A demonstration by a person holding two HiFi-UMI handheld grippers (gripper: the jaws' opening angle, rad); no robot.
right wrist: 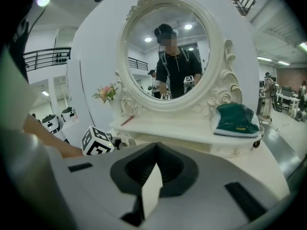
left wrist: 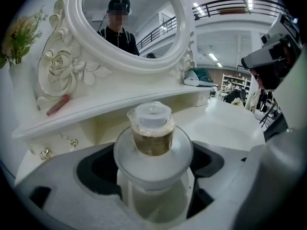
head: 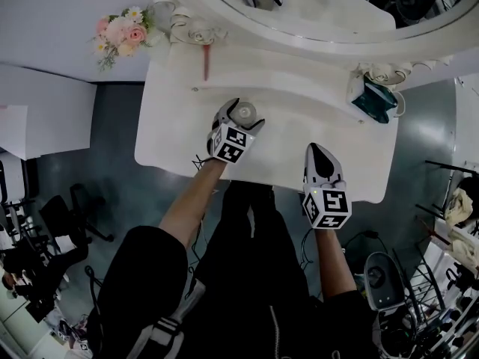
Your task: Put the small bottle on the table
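Observation:
The small bottle (head: 245, 113), clear with a wide round shoulder, amber liquid in its neck and a clear cap, stands upright on the white dressing table (head: 179, 126), just in front of the raised shelf. My left gripper (head: 243, 115) sits around it with one jaw on each side. In the left gripper view the bottle (left wrist: 152, 138) fills the middle, and dark gaps show between it and both jaws, so the left gripper (left wrist: 152, 169) is open. My right gripper (head: 320, 154) rests shut and empty over the table's front right part, with its jaws (right wrist: 152, 176) meeting.
A raised shelf (head: 299, 81) runs along the back under the oval mirror (head: 337, 6). On it lie a red stick (head: 206, 62) at the left and a teal bundle (head: 372, 97) at the right. Flowers (head: 120, 30) stand at the far left corner. The table's front edge is near my legs.

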